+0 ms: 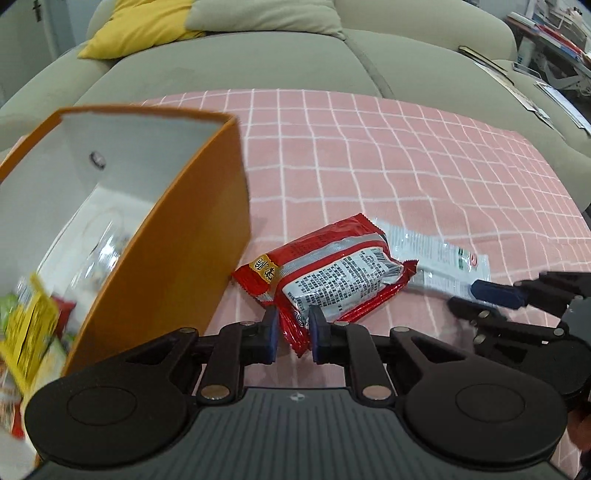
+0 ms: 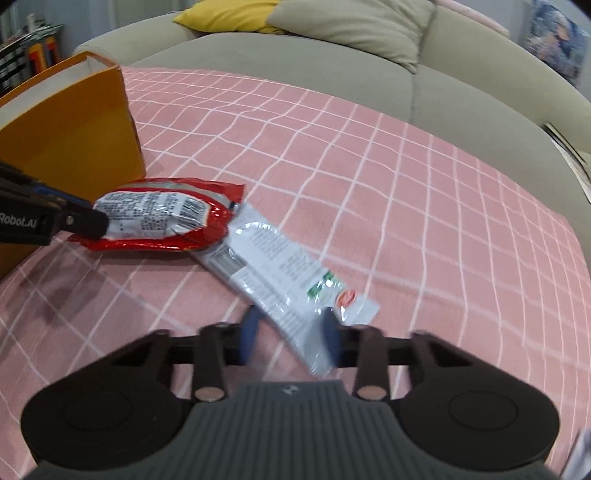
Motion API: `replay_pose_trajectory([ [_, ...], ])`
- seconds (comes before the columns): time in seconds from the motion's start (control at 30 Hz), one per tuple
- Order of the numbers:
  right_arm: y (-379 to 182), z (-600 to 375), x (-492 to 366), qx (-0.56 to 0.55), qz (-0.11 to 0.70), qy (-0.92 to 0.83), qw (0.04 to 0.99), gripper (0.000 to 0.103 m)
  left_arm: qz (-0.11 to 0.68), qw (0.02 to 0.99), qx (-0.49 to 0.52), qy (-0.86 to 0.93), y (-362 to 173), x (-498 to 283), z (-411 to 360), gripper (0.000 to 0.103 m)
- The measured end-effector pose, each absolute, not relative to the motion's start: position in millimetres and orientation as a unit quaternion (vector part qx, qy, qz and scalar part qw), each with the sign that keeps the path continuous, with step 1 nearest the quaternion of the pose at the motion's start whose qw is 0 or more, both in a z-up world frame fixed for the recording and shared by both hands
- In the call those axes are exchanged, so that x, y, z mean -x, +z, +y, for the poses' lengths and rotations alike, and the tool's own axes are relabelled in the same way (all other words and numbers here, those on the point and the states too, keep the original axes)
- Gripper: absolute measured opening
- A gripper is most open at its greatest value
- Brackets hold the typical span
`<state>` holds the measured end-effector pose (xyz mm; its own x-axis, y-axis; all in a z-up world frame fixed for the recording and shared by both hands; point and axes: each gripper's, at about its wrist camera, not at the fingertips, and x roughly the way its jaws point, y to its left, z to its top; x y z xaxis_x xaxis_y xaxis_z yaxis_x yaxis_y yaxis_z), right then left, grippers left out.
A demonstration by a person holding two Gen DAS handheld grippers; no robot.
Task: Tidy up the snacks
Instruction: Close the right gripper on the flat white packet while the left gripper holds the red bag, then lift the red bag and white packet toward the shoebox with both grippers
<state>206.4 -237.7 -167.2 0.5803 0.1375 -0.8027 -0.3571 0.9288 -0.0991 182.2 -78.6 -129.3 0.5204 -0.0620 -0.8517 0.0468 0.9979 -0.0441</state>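
A red and silver snack packet (image 1: 332, 273) lies on the pink checked cloth (image 1: 406, 166) next to an orange box (image 1: 177, 243). My left gripper (image 1: 293, 334) is shut on the packet's near edge. A white snack packet (image 2: 280, 273) lies partly under the red packet (image 2: 162, 218). My right gripper (image 2: 290, 338) has its jaws around the white packet's near end with a gap left on the left side. The right gripper also shows in the left wrist view (image 1: 480, 299). The box holds several snack packets (image 1: 29, 325).
A grey-green sofa (image 1: 258, 62) with a yellow cushion (image 1: 140, 26) runs behind the cloth. Books and papers (image 1: 535, 92) lie on the sofa at the right. The orange box (image 2: 70, 136) stands at the left of the cloth.
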Motion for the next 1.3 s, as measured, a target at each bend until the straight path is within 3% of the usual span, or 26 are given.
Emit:
replay_pose_trajectory([
  [0.07, -166.9, -234.7, -196.0, 0.112, 0.438, 0.119, 0.884, 0.000, 0.490, 0.871, 0.012, -0.025, -131.0, -169.7, -76.0, 0.018],
  [0.17, -168.5, -232.0, -183.0, 0.086, 0.445, 0.097, 0.886, 0.000, 0.497, 0.867, 0.021, -0.011, -134.3, -154.0, -71.6, 0.012],
  [0.4, -168.3, -205.3, -134.8, 0.080, 0.447, 0.135, 0.881, 0.000, 0.511, 0.858, 0.040, -0.024, -137.9, -122.8, -67.8, 0.012],
  [0.6, -170.9, -210.3, -132.1, 0.101, 0.445, 0.151, 0.877, 0.000, 0.539, 0.833, 0.062, -0.108, -136.4, -111.7, -66.3, 0.020],
  [0.63, -170.5, -214.1, -132.6, 0.103, 0.444, 0.150, 0.877, 0.000, 0.537, 0.833, 0.056, -0.121, -133.7, -111.0, -67.4, 0.023],
  [0.7, -170.6, -221.0, -133.8, 0.102, 0.444, 0.149, 0.878, 0.001, 0.528, 0.837, 0.028, -0.142, -128.8, -110.2, -74.2, 0.046],
  [0.83, -169.1, -228.1, -136.5, 0.095, 0.441, 0.148, 0.880, 0.002, 0.504, 0.841, -0.068, -0.186, -114.9, -113.2, -90.6, 0.069],
  [0.9, -168.7, -229.3, -140.2, 0.091, 0.439, 0.146, 0.882, 0.006, 0.496, 0.834, -0.118, -0.209, -110.3, -117.5, -99.8, 0.079],
  [0.97, -166.6, -230.9, -141.2, 0.084, 0.435, 0.147, 0.885, 0.021, 0.485, 0.827, -0.163, -0.233, -107.1, -122.4, -109.3, 0.086],
  [1.0, -165.7, -231.8, -141.2, 0.083, 0.431, 0.148, 0.886, 0.024, 0.482, 0.820, -0.183, -0.249, -107.5, -125.4, -114.6, 0.088],
  [1.2, -163.1, -240.0, -143.4, 0.099, 0.424, 0.156, 0.886, 0.037, 0.487, 0.767, -0.289, -0.300, -127.8, -145.3, -148.0, 0.088],
  [1.3, -161.8, -245.4, -147.2, 0.116, 0.417, 0.166, 0.886, 0.049, 0.495, 0.747, -0.312, -0.316, -139.9, -153.6, -155.7, 0.088],
])
